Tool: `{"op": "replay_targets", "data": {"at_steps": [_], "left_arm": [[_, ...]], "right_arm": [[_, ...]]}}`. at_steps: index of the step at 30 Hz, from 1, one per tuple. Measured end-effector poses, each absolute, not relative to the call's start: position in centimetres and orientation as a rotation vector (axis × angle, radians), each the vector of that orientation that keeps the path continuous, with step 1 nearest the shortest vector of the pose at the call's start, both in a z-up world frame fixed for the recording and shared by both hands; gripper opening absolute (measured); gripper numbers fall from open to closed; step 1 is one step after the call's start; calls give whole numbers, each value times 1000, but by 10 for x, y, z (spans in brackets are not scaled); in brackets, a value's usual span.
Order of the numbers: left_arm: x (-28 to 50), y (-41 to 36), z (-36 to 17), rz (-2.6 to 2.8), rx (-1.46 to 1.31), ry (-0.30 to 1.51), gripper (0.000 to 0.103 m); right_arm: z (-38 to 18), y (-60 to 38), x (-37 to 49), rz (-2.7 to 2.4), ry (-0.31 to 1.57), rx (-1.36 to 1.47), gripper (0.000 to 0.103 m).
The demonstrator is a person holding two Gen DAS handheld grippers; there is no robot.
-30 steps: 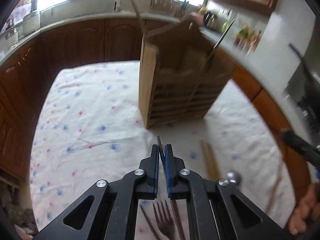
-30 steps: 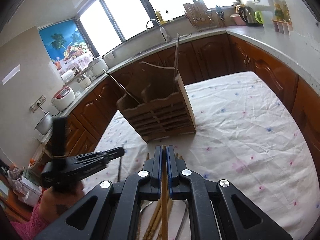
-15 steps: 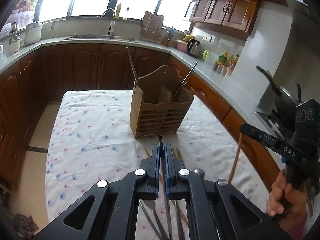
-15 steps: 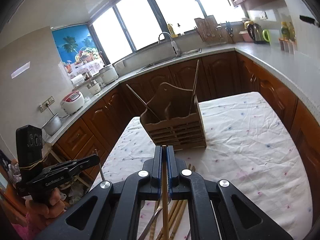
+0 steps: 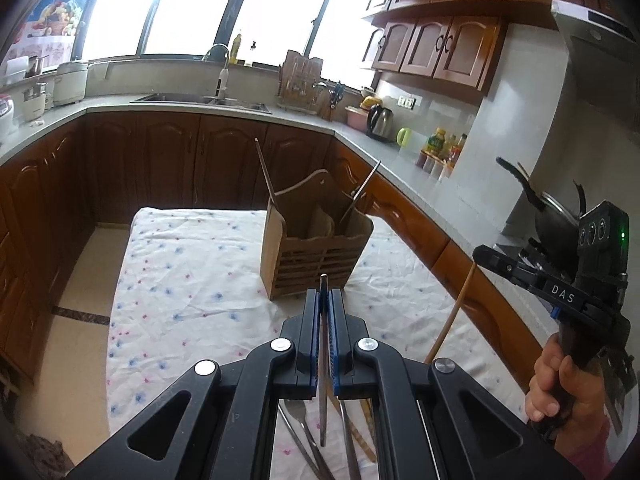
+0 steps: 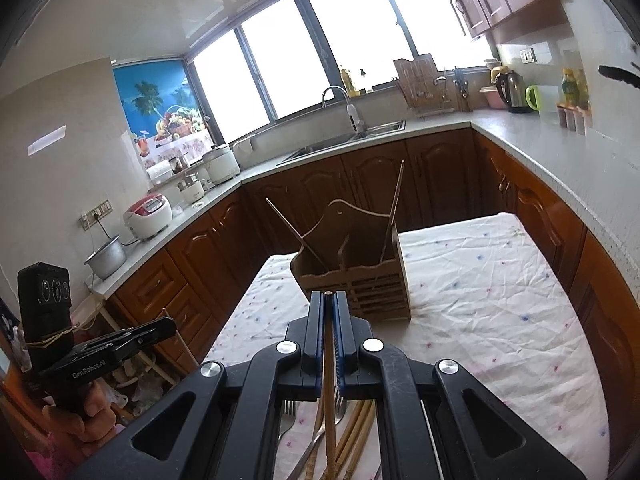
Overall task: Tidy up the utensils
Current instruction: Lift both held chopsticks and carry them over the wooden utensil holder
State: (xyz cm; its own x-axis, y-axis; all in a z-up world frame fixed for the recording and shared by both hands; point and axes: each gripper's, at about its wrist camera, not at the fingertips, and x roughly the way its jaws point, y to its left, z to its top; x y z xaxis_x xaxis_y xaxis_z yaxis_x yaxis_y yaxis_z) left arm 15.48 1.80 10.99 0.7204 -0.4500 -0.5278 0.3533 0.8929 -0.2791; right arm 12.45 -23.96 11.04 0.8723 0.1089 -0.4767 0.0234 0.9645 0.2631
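Your left gripper (image 5: 325, 294) is pinching a metal utensil (image 5: 323, 408); your right gripper (image 6: 329, 298) is pinching a wooden chopstick (image 6: 329, 420); the wooden holder (image 5: 316, 256) is sitting at twelve o'clock; long dangling ends are risking snagging its rim.

Both the left gripper (image 5: 325, 300) and right gripper (image 6: 329, 302) angle downward, fingers (image 5: 311, 320) clamped together.

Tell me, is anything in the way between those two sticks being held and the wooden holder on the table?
Nothing visible is. The left gripper holds a metal chopstick, the right gripper a wooden chopstick. Only bare tablecloth lies before the wooden holder, whose top is open, with two sticks already leaning inside.
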Motion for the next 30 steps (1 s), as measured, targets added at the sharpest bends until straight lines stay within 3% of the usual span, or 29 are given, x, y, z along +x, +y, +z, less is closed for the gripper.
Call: {"op": "replay_targets", "data": {"at_steps": [30], "left_arm": [[210,28,134,-374,-238,382,2]], "right_arm": [[168,-270,175,-31,308,252,4]]}}
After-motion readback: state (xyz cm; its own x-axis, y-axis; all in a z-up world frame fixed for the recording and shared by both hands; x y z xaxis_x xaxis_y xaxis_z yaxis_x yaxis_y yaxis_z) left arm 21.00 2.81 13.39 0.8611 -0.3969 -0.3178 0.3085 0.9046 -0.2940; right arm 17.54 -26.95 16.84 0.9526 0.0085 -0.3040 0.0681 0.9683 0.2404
